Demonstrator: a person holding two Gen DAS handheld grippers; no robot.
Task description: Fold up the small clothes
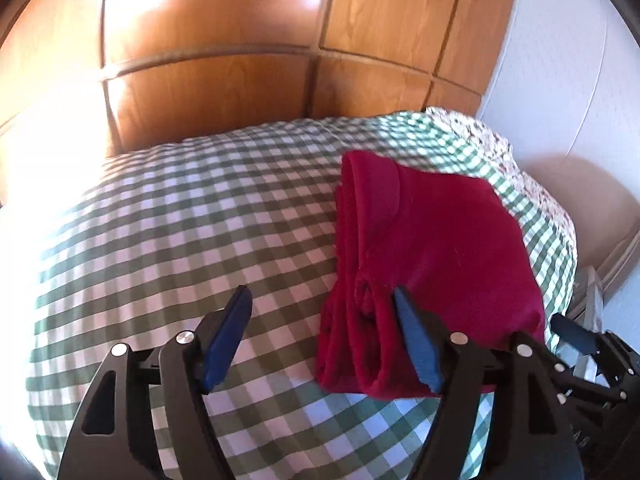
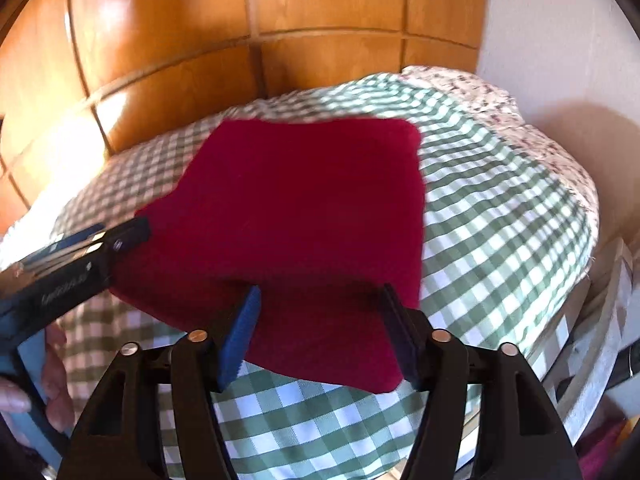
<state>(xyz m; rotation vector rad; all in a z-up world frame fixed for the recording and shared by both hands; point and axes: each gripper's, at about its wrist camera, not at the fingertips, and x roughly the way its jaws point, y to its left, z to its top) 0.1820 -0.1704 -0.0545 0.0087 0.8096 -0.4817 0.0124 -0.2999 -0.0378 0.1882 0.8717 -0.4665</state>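
Note:
A dark red garment lies folded into a block on the green-and-white checked bedcover. My left gripper is open and empty, its right finger at the garment's near left folds. In the right wrist view the garment fills the middle. My right gripper is open, just above the garment's near edge, holding nothing. The left gripper reaches in from the left to the garment's left corner. The right gripper shows at the far right of the left wrist view.
A wooden panelled headboard stands behind the bed. A floral sheet shows at the bed's right edge by a white wall. A white rack stands beside the bed at lower right.

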